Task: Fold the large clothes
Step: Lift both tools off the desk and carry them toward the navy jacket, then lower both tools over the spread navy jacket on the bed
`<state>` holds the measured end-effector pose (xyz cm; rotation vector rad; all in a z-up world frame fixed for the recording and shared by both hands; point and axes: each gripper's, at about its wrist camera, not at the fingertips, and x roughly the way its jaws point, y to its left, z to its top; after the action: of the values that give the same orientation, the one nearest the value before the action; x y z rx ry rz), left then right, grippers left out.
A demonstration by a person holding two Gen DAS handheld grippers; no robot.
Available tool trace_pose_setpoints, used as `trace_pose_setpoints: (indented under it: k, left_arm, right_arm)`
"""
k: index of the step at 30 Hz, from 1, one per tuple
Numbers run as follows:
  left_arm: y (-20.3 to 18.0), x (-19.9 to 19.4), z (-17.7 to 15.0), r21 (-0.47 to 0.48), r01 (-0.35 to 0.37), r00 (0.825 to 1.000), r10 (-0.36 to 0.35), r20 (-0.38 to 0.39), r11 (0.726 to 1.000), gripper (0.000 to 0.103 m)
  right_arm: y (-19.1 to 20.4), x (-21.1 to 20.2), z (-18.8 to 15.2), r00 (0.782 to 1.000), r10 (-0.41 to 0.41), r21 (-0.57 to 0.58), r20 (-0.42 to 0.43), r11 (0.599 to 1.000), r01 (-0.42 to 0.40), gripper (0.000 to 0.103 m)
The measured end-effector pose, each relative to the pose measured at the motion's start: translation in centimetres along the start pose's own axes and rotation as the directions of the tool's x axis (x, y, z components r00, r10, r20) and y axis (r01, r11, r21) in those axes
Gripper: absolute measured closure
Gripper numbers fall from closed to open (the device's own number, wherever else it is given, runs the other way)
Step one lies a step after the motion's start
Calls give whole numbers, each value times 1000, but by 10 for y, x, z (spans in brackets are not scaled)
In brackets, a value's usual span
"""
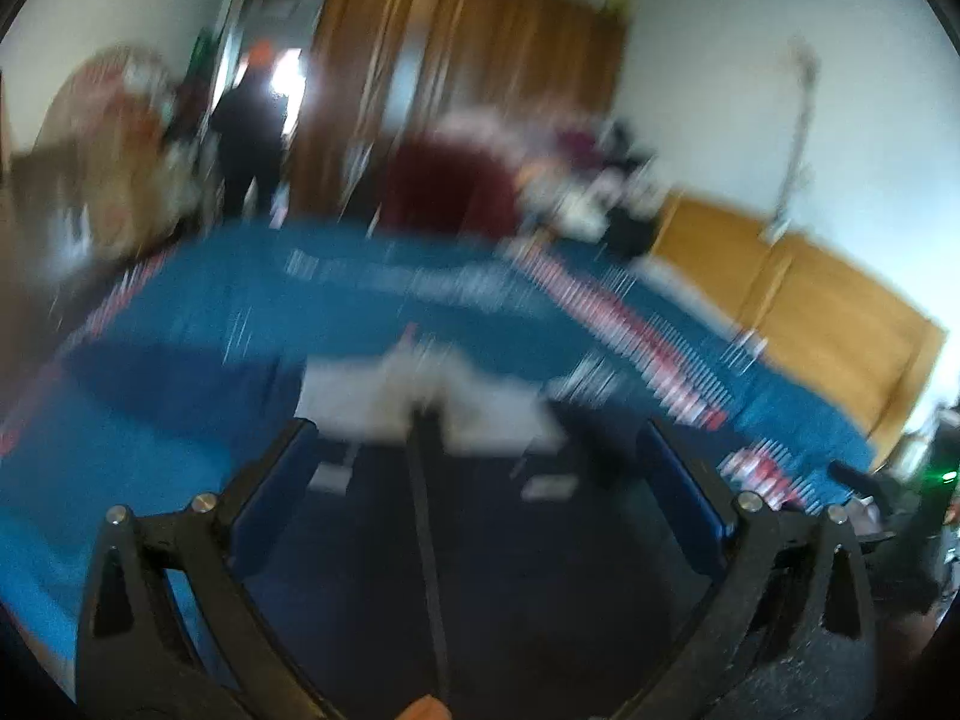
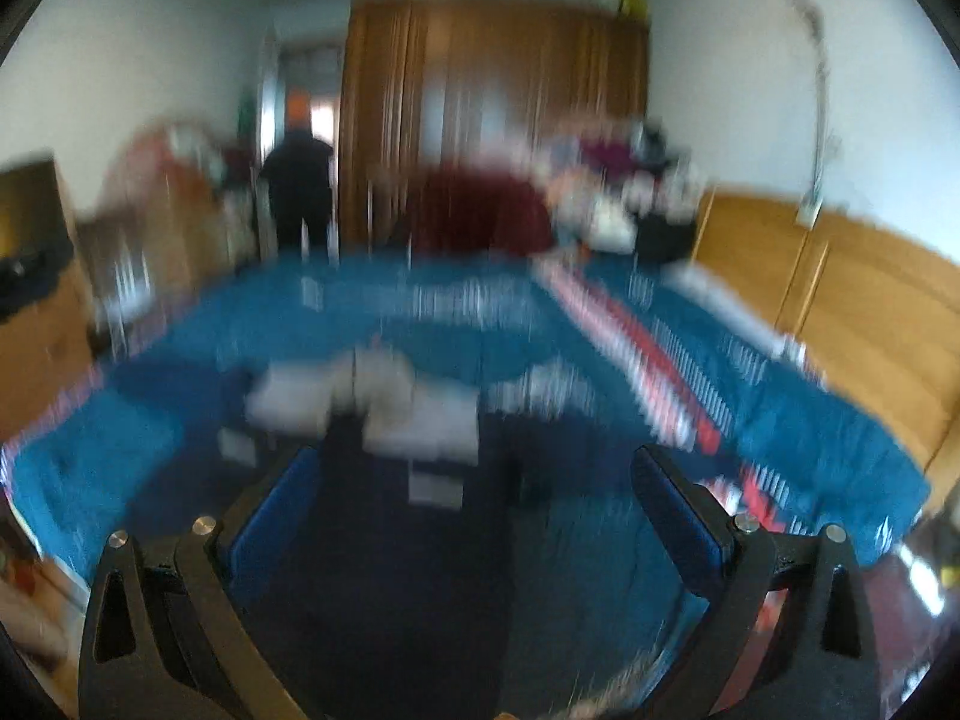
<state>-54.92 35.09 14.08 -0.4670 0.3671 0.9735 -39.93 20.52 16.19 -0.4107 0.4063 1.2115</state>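
Observation:
Both views are motion-blurred. A dark navy garment [image 1: 420, 540] with a white collar area [image 1: 420, 396] lies spread on the blue bed cover [image 1: 180, 312]. My left gripper [image 1: 480, 438] is open above the garment, its blue-padded fingers wide apart and empty. In the right wrist view the same garment [image 2: 390, 540] and its white part [image 2: 372, 402] lie below my right gripper [image 2: 474, 462], which is also open and empty. A dark strip [image 1: 426, 528] runs down the garment's middle.
A brown wardrobe [image 1: 468, 90] stands at the back beside a doorway where a person in dark clothes [image 1: 249, 132] stands. A dark red heap [image 1: 450, 180] and piled items lie at the bed's far end. A wooden headboard [image 1: 810, 312] is at right.

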Motion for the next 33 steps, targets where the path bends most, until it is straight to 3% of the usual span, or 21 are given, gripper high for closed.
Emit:
trace_pose_setpoints:
  k: [5,13,17,20,33]
  left_arm:
    - [35,69,-53,3,-139,976,138,-166,990,0]
    - [58,123,-95,55,-226,914,231,-334,973,0]
    - [67,136,-104,48,-258,894,257,-368,965,0]
    - [73,140,-109,26,-261,888,250,-386,965,0]
    - [85,173,-145,74,-301,842,302,-447,951,0]
  right_arm:
    - [4,69,-49,982,-15,7,-188,1000,17,0]
    - [-19,123,-66,959,-26,26,-281,999,35,0]
    - [-25,137,-67,949,-15,36,-314,999,27,0]
    - [-28,145,-71,943,-7,51,-332,998,25,0]
    - [-29,181,-95,917,2,57,-398,998,22,0]
